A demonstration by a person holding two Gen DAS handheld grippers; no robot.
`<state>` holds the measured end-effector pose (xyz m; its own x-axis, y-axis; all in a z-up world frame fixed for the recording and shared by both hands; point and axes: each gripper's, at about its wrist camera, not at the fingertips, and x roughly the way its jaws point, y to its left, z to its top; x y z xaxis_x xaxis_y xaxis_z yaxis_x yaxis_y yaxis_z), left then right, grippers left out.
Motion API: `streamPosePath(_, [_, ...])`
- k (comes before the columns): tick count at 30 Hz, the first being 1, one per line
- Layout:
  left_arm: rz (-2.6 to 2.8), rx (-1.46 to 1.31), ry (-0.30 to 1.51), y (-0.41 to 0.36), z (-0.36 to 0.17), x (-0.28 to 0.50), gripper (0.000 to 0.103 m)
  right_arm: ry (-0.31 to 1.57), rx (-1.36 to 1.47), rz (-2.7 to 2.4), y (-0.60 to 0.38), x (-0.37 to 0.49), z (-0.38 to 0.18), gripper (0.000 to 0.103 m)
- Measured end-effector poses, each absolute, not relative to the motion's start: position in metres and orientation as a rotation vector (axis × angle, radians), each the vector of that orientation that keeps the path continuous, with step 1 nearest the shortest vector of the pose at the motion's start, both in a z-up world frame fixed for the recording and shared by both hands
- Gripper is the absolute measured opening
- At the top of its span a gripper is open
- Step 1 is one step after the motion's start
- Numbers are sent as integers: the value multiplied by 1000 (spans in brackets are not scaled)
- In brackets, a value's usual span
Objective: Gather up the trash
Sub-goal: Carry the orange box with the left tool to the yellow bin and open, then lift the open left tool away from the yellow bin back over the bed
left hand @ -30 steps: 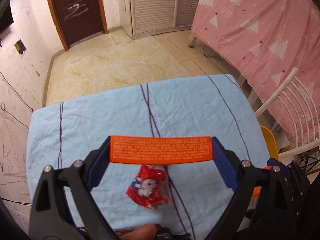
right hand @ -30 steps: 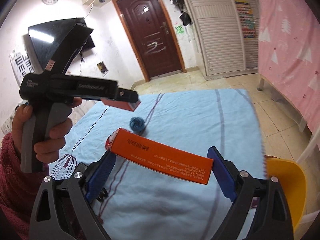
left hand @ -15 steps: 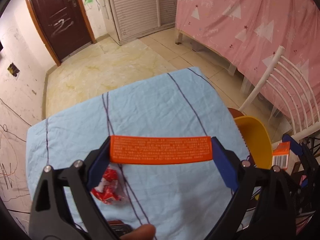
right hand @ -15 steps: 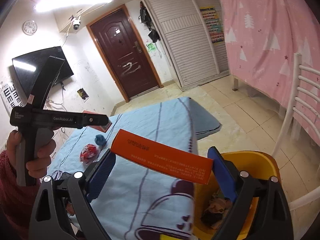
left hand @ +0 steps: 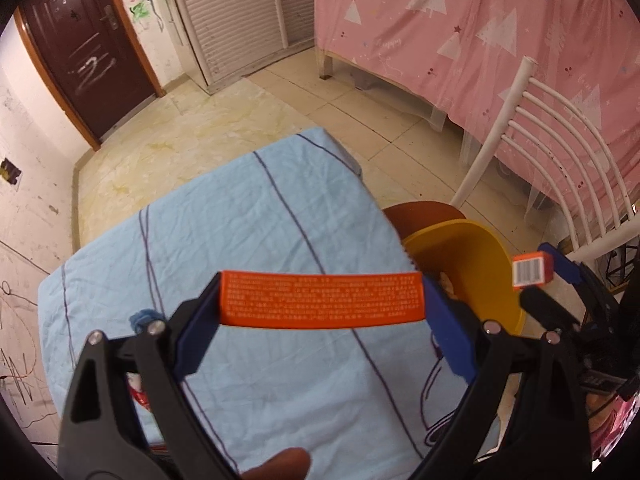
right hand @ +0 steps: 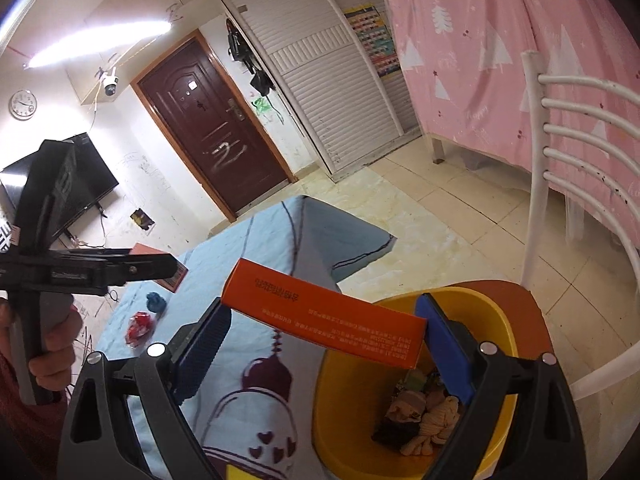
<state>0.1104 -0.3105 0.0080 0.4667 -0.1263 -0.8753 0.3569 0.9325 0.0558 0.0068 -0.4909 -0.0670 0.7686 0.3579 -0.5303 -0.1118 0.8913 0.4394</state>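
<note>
Two orange boxes are clamped lengthwise, one in each claw. My left claw [left hand: 322, 334] grasps its orange box [left hand: 322, 300] above the blue-clothed worktop [left hand: 248, 216]. My right claw [right hand: 320, 338] grasps its own orange box [right hand: 324, 314], one end over the yellow bin [right hand: 496, 320] beside the worktop. A red wrapper [right hand: 140, 328] and blue scrap [right hand: 156, 302] lie on the cloth.

Bkgd: dark brown door [right hand: 208, 128] w/ white scribbles; white louvred wardrobe [right hand: 332, 76] beside it. Pink tree-print curtain [left hand: 500, 40] at right. White slatted chair [right hand: 560, 200] nr table. Wall clock [right hand: 23, 105], TV [right hand: 84, 184], tiled floor [left hand: 192, 132].
</note>
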Motion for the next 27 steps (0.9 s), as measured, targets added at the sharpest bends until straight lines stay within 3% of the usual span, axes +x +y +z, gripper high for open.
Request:
streamPosePath(11, [-352, 283, 1052, -359, 2, 109, 90, 718, 409, 208, -509, 21, -96, 92])
streamPosePath(27, [-502, 286, 1062, -429, 8, 88, 90, 635, 510, 60, -583, -5, -97, 94])
